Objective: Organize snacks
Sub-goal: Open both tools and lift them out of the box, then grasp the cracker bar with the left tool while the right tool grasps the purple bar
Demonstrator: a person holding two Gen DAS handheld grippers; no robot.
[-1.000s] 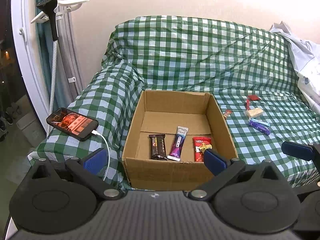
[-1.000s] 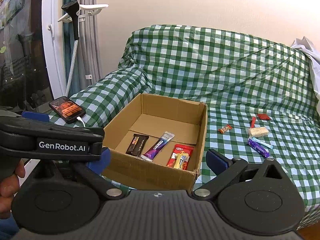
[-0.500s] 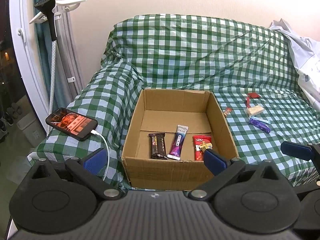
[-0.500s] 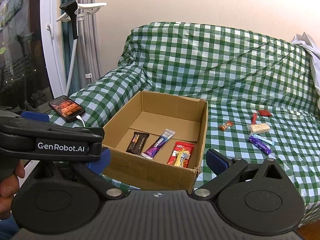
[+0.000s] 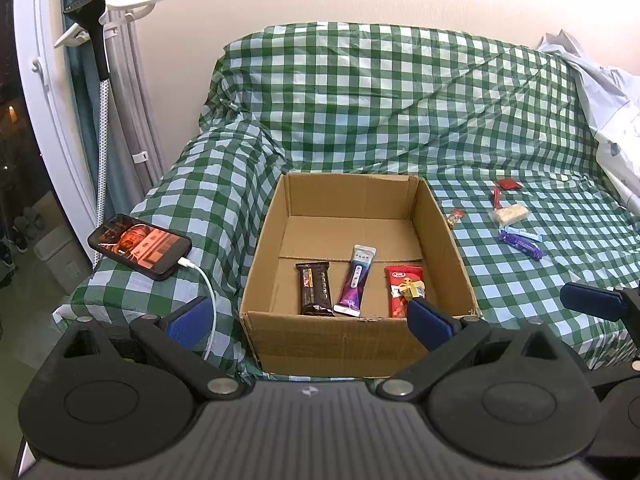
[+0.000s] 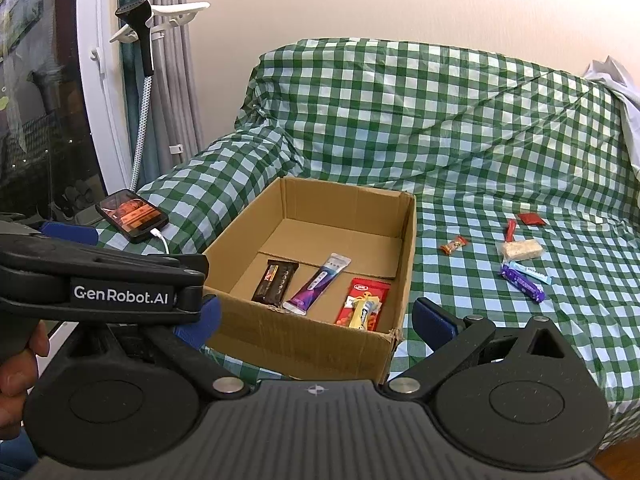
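An open cardboard box point(image 5: 456, 256) point(image 6: 406, 264) sits on the green checked bed. Inside lie a dark brown bar point(image 5: 315, 289) point(image 6: 275, 283), a purple sachet point(image 5: 356, 280) point(image 6: 318, 284) and a red pack point(image 5: 402, 284) point(image 6: 362, 300) with a yellow sweet on it. Loose snacks lie right of the box: a small orange candy point(image 5: 456, 216) point(image 6: 453, 245), a beige bar point(image 5: 512, 213) point(image 6: 522, 249), a purple bar point(image 5: 522, 243) point(image 6: 523, 282), a red stick point(image 6: 511, 230) and a red packet point(image 6: 531, 219). My left gripper point(image 5: 308, 318) is open and empty before the box. My right gripper point(image 6: 316, 320) is open and empty beside it.
A phone point(image 5: 139, 246) point(image 6: 132, 216) on a white charging cable lies on the bed's left corner. A garment steamer point(image 5: 98, 44) and curtains stand at the left. White clothing point(image 5: 604, 96) lies at the far right. The left gripper's body point(image 6: 100, 280) shows at the right view's left.
Both grippers have shifted slightly, with the bed and box sitting a little lower and nearer in view. Nothing was taken hold of or let go.
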